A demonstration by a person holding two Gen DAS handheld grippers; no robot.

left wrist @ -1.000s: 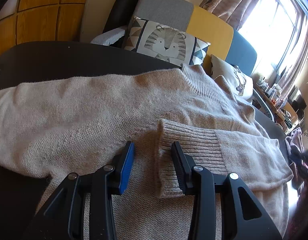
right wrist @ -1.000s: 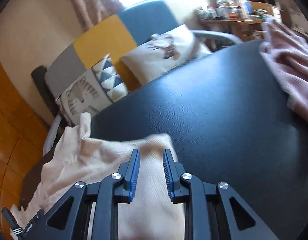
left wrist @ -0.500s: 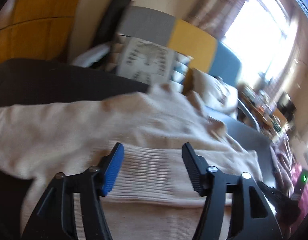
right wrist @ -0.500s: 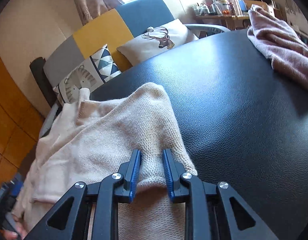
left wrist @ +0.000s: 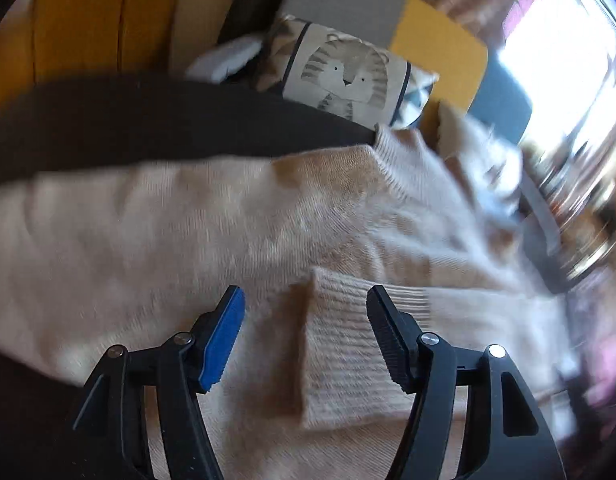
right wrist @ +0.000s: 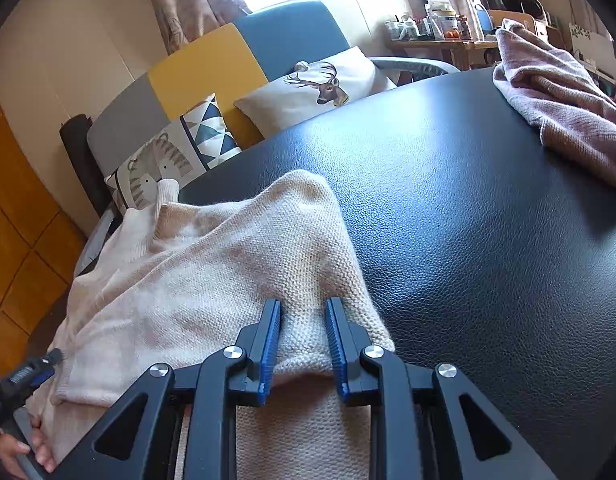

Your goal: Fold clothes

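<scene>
The left gripper [left wrist: 304,332] has let go: a second ago its jaws stood close about the ribbed cuff [left wrist: 339,344] of the sweater [left wrist: 188,224]; they now stand wide, astride the cuff without pressing it. The view is blurred, so the exact clearance is uncertain. The cuff lies folded in across the sweater's body, so the sleeve fold on that side appears placed.

The right gripper [right wrist: 302,340] is nearly closed, pinching a ridge of knit at the sweater's near right edge. It has come down since a second ago, and the fabric now rests on the worktop [right wrist: 467,220].

The sweater lies flat on the dark worktop, collar [left wrist: 395,156] toward the cushions [right wrist: 168,160]. A pink garment [right wrist: 555,104] sits well right of the sweater, clear of the fold. The person's hand [right wrist: 28,448] shows at the sweater's left edge. Nothing obstructs the next fold.
</scene>
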